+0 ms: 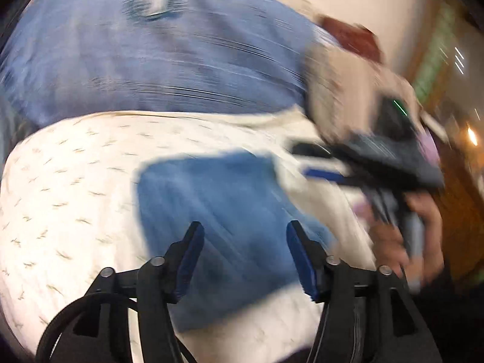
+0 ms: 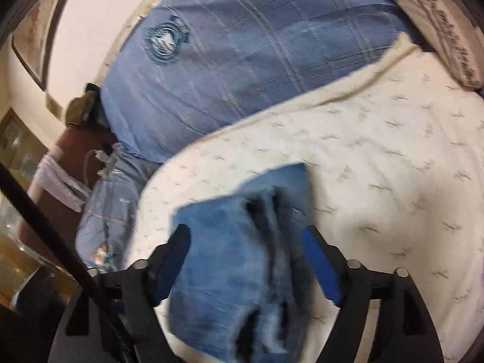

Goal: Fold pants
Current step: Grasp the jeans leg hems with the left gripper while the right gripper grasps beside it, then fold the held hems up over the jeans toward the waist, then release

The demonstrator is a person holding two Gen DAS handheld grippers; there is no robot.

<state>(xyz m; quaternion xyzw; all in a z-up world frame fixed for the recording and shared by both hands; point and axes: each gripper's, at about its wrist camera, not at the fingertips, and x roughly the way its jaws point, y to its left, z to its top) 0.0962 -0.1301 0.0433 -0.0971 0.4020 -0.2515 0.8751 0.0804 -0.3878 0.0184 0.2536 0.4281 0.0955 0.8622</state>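
Note:
The pants (image 1: 230, 205) are a folded bundle of blue denim lying on a white quilt (image 1: 60, 196). My left gripper (image 1: 245, 239) is open above the bundle's near part, its blue pads apart with nothing pressed between them. In the same, blurred view my right gripper (image 1: 310, 161) comes in from the right, held by a hand (image 1: 393, 236), with its tips at the bundle's right edge. In the right wrist view the pants (image 2: 230, 272) lie between the spread fingers of the right gripper (image 2: 246, 239), which is open.
A large blue checked pillow (image 2: 257, 60) with a round emblem lies behind the quilt (image 2: 393, 181). A grey patterned cushion (image 2: 438, 30) sits at the far right. A small light-blue bag (image 2: 106, 211) leans beside the bed's left edge, near brown furniture.

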